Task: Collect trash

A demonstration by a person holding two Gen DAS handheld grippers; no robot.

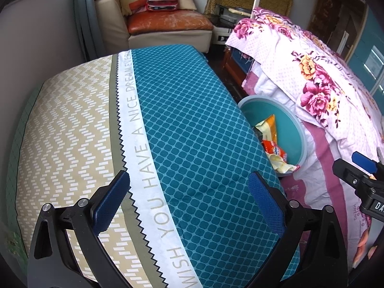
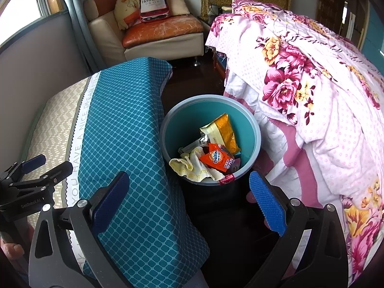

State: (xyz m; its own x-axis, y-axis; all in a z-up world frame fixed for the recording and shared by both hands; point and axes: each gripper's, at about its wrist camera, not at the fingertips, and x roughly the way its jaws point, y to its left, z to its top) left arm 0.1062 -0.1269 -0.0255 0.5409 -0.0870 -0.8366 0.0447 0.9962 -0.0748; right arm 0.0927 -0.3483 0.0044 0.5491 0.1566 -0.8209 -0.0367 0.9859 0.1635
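A teal trash bin [image 2: 192,117] stands on the dark floor between a cloth-covered bench and a bed. Inside it lie an orange-yellow snack packet [image 2: 223,132], an orange Ovaltine packet [image 2: 217,159] and a crumpled yellowish tissue [image 2: 192,165]. A small red wrapper [image 2: 226,179] rests on the near rim. My right gripper [image 2: 188,177] hangs open and empty just short of the bin, above it. My left gripper [image 1: 188,180] is open and empty over the bench cloth, with the bin [image 1: 294,141] to its right. Each gripper shows at the edge of the other's view.
The bench cover [image 2: 124,132] is teal lattice and beige zigzag with a white lettered strip. A floral pink quilt [image 2: 312,84] drapes off the bed at right. Behind stand a cream sofa with an orange seat [image 2: 163,28] and a bottle-shaped pillow [image 2: 153,2]. A hand [image 2: 12,247] holds the left gripper.
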